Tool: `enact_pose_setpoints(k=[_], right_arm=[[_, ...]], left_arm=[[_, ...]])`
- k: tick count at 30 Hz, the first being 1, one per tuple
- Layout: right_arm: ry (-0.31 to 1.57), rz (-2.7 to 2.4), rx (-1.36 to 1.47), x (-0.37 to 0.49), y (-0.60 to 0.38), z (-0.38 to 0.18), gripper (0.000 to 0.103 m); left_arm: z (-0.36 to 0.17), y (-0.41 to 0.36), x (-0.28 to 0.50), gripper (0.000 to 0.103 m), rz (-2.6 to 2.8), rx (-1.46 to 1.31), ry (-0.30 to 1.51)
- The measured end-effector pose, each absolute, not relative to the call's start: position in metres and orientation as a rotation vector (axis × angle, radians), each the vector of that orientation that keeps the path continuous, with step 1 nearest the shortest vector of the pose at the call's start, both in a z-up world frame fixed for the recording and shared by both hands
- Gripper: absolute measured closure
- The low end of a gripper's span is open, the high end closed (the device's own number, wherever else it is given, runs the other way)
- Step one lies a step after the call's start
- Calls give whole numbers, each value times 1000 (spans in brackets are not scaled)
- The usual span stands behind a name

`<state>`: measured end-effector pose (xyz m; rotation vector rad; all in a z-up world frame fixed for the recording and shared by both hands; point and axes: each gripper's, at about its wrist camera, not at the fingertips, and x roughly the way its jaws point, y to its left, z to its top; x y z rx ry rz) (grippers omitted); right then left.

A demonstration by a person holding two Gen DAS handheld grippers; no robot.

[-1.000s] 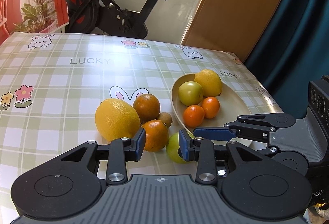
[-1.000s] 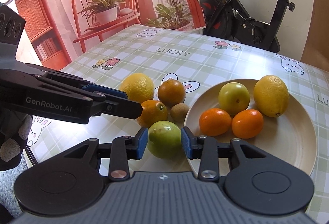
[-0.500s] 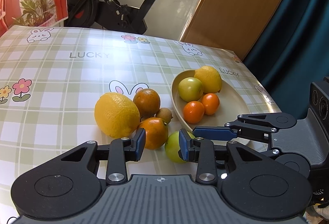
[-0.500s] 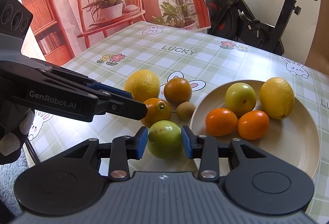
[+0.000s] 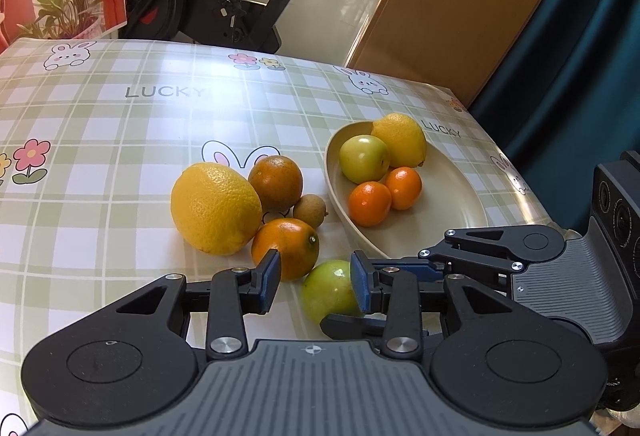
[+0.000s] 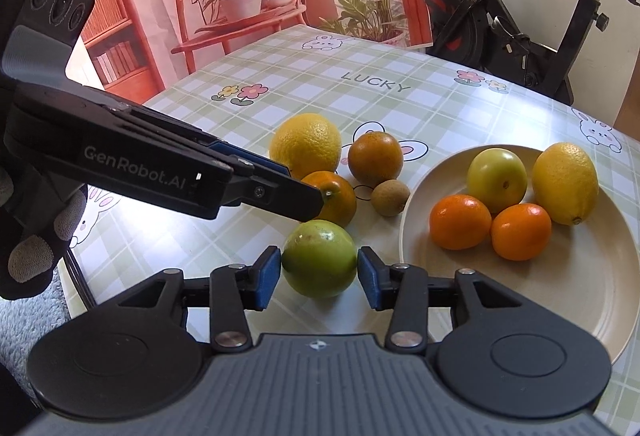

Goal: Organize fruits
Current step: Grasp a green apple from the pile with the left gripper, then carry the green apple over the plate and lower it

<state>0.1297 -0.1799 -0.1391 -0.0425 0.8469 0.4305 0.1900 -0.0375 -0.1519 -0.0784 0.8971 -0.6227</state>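
Note:
A green fruit (image 6: 320,258) rests on the checked tablecloth between the pads of my right gripper (image 6: 318,278). Its jaws are opening, and the pads stand just off the fruit's sides. My left gripper (image 5: 316,284) comes in from the left. Its jaws are opening too, with nothing pressed between them. Its tips (image 6: 302,183) reach an orange (image 5: 286,246), and the green fruit (image 5: 324,294) is by its right finger. A beige plate (image 6: 560,296) holds a lemon (image 6: 565,181), a green fruit (image 6: 497,175) and two mandarins (image 6: 460,222).
Loose beside the plate (image 5: 452,203) lie a large yellow citrus (image 5: 216,207), a dark orange (image 5: 276,181) and a small brown fruit (image 5: 310,211). An exercise bike (image 5: 224,7) stands behind the table. A gloved hand (image 6: 36,236) holds the left gripper near the table's edge.
Both grippers' jaws have widened. The right pads, which pressed on the green fruit before, now stand slightly off it. No fruit has moved.

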Motion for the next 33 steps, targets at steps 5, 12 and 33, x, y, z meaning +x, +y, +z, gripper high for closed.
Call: enact_pose_setpoints(k=[5, 12, 33], right_arm=[[866, 424, -27, 134, -179, -145, 54], [895, 420, 10, 133, -182, -153, 55], [762, 355, 95, 115, -210, -131, 56]], left_arm=[[-159, -45, 186, 48, -653, -61, 913], [-170, -54, 188, 48, -638, -39, 946], [-137, -84, 182, 56, -650, 15, 851]])
